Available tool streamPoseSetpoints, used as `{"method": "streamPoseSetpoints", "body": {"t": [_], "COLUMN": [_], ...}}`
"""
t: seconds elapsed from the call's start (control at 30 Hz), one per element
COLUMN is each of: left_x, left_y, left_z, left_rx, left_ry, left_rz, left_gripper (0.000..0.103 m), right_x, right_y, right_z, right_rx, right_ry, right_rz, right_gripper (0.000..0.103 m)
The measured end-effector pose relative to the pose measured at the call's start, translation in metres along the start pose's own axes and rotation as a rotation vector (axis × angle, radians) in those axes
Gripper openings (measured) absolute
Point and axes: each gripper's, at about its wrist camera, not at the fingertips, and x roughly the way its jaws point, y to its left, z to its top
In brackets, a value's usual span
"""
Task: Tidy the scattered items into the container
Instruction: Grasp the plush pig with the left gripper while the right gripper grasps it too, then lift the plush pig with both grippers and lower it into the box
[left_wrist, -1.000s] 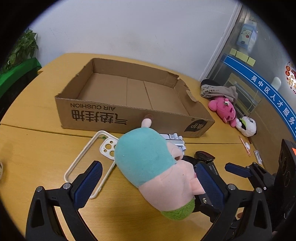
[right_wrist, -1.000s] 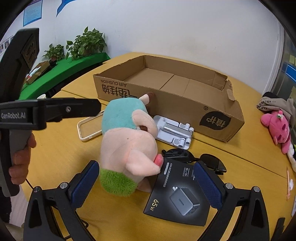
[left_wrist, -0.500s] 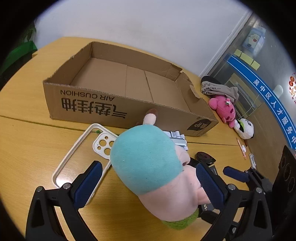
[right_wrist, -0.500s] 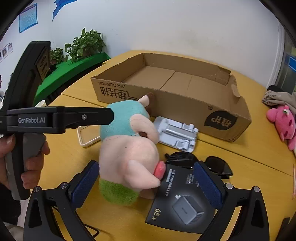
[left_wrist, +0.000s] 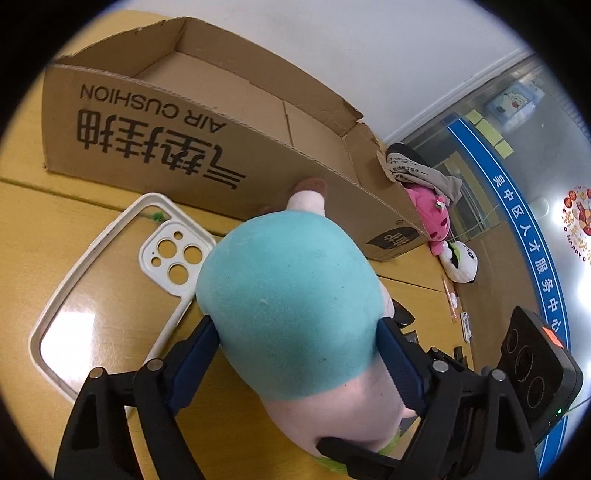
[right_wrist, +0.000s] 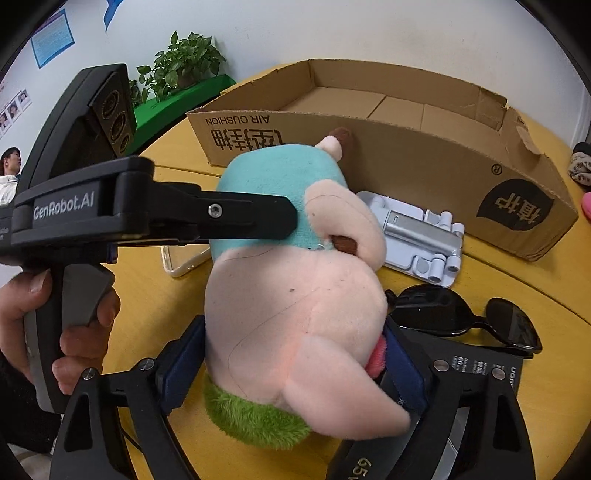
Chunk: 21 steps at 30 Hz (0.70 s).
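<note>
Plush pig (right_wrist: 295, 295) lies on the yellow table (left_wrist: 44, 229) just in front of the cardboard box (left_wrist: 221, 122), its long axis running from the green tuft nearest the cameras, through the pink body, to the teal end close to the box wall. Both tools straddle it at once: the left gripper (left_wrist: 295, 354) brackets the teal end, the right gripper (right_wrist: 295, 354) the pink middle, and the jaws of each are closing with the toy between them, the blue pads at or just against the fur, not yet clearly squeezing. The box opening lies straight ahead past the teal end, so the lift likely goes up and forward over the near wall. Beside the toy rest a white phone case (left_wrist: 122, 280), a grey stand (right_wrist: 417, 240), sunglasses (right_wrist: 461, 314) and a black charger box (right_wrist: 476, 373).
</note>
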Motion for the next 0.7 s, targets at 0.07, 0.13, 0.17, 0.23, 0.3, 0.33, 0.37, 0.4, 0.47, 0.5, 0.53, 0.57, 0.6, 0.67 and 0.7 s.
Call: {"method": "streamPoseSetpoints", "body": {"t": [0.07, 0.13, 0.17, 0.23, 0.3, 0.33, 0.37, 0.4, 0.47, 0.5, 0.53, 0.57, 0.6, 0.67, 0.7], "left_x": [-0.001, -0.004, -0.007, -0.013, -0.019, -0.024, -0.028, -0.033, -0.044, -0.051, -0.057, -0.064, -0.070, -0.083, -0.090], "left_y": [-0.005, -0.011, -0.013, -0.017, -0.021, -0.024, -0.028, -0.033, -0.046, -0.053, -0.060, -0.066, -0.072, -0.084, -0.092], "left_z": [0.000, -0.002, -0.002, -0.003, -0.002, -0.001, 0.001, 0.003, 0.009, 0.013, 0.018, 0.024, 0.029, 0.044, 0.053], "left_rx": [0.019, 0.038, 0.049, 0.066, 0.082, 0.092, 0.105, 0.119, 0.159, 0.181, 0.202, 0.222, 0.238, 0.275, 0.298], "left_ry": [-0.003, -0.012, -0.019, -0.032, -0.045, -0.054, -0.064, -0.075, -0.108, -0.125, -0.142, -0.159, -0.174, -0.205, -0.218], "left_rz": [0.013, 0.023, 0.027, 0.033, 0.033, 0.031, 0.032, 0.034, 0.041, 0.043, 0.042, 0.039, 0.036, 0.038, 0.044], "left_gripper": [0.077, 0.073, 0.071, 0.070, 0.069, 0.068, 0.068, 0.067, 0.067, 0.067, 0.067, 0.067, 0.067, 0.067, 0.066], "right_x": [0.002, 0.002, 0.001, -0.004, -0.010, -0.015, -0.020, -0.025, -0.036, -0.042, -0.047, -0.055, -0.062, -0.076, -0.083], "right_y": [0.002, 0.007, 0.009, 0.010, 0.013, 0.015, 0.018, 0.021, 0.023, 0.024, 0.025, 0.027, 0.028, 0.030, 0.032], "right_z": [0.000, -0.001, -0.002, -0.003, -0.002, -0.002, -0.001, 0.000, 0.005, 0.009, 0.012, 0.017, 0.022, 0.037, 0.045], "right_rx": [-0.008, -0.024, -0.020, -0.002, 0.014, 0.012, 0.004, 0.000, 0.001, 0.001, -0.003, -0.010, -0.015, -0.028, -0.036], "right_ry": [0.009, 0.007, 0.001, -0.012, -0.024, -0.033, -0.043, -0.052, -0.083, -0.102, -0.117, -0.137, -0.155, -0.193, -0.211], "right_rz": [-0.010, -0.026, -0.026, -0.010, 0.018, 0.020, 0.014, 0.011, 0.015, 0.017, 0.013, 0.008, 0.006, 0.003, -0.002], "right_gripper": [0.091, 0.089, 0.087, 0.082, 0.079, 0.079, 0.079, 0.079, 0.078, 0.078, 0.078, 0.078, 0.078, 0.078, 0.078]}}
